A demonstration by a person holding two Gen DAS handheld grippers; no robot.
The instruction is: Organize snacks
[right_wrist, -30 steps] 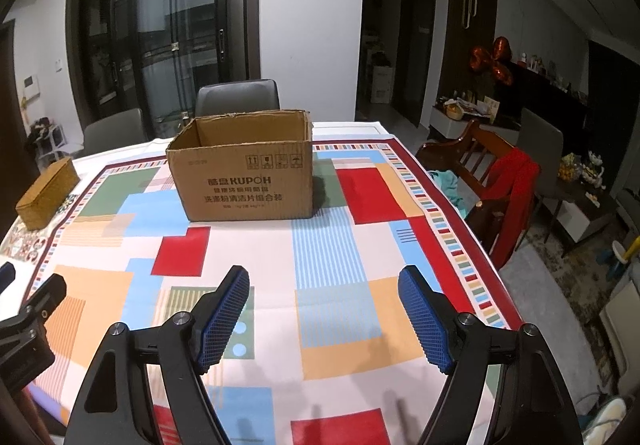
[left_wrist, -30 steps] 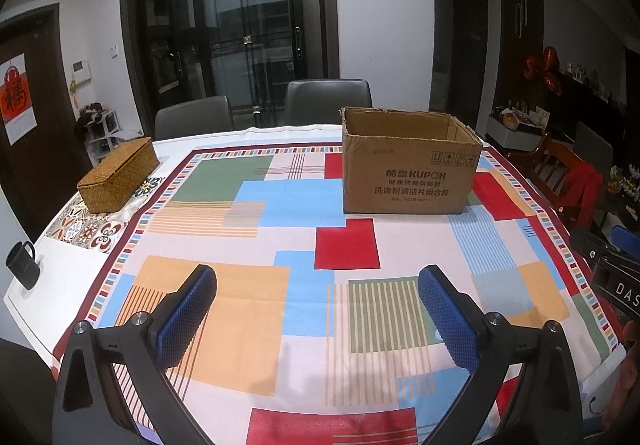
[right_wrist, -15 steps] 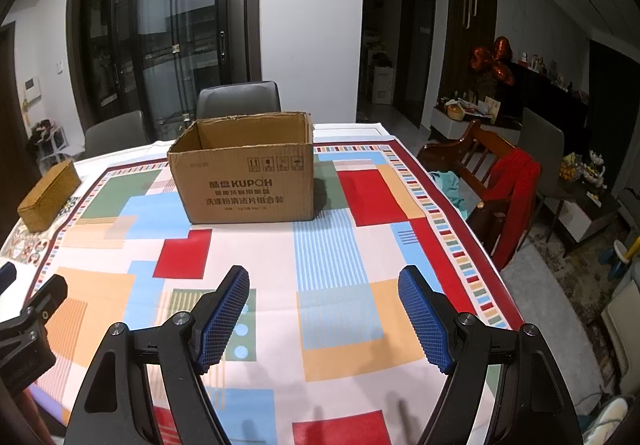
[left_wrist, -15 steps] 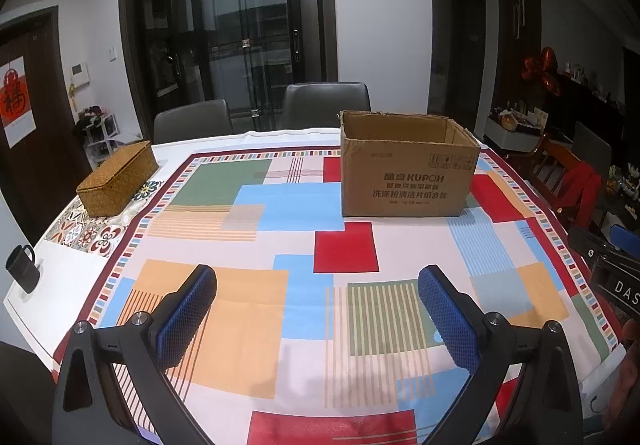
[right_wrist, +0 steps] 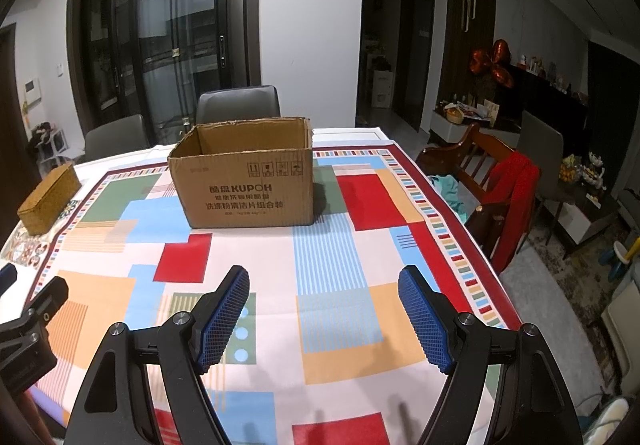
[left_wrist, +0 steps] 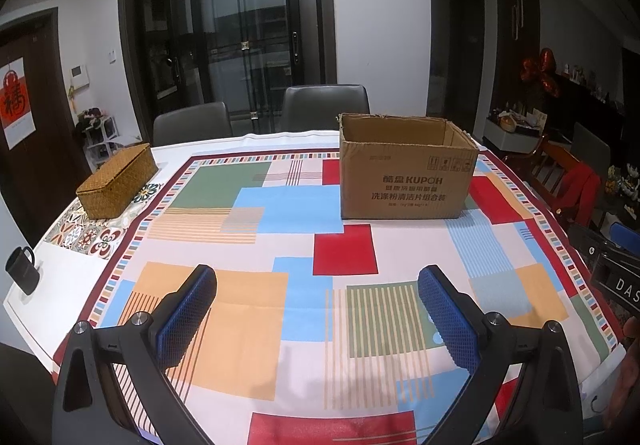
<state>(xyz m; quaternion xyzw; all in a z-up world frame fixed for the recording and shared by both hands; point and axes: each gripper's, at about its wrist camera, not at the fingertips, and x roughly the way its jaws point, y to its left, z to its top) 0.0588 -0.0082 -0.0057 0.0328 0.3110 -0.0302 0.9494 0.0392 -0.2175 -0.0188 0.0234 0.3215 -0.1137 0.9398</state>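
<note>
While both grippers hang above the near part of the patterned tablecloth (left_wrist: pixel 256 329), nothing lies between their fingers. The left gripper (left_wrist: pixel 318 319) has its blue-padded fingers (left_wrist: pixel 186 319) spread wide and empty, and the right gripper (right_wrist: pixel 322 319) likewise holds its fingers (right_wrist: pixel 424 325) well apart, gripping nothing. The cardboard box (left_wrist: pixel 404 173), printed KUPOH on its front, stands upright with its top open on the far part of the cloth; its inside floor is hidden, so whether it holds any snacks cannot be told, and no snacks show on the cloth. Well to the left of the box sits a closed woven basket (left_wrist: pixel 118 181) on a floral mat. Farther left of the box and nearer the camera, a dark mug (left_wrist: pixel 22 275) stands by the table edge. Behind the box are two grey chairs (left_wrist: pixel 324 107). To the right of the box, beyond the table edge, a red garment (right_wrist: pixel 514 201) hangs over a wooden chair (right_wrist: pixel 464 161).
</note>
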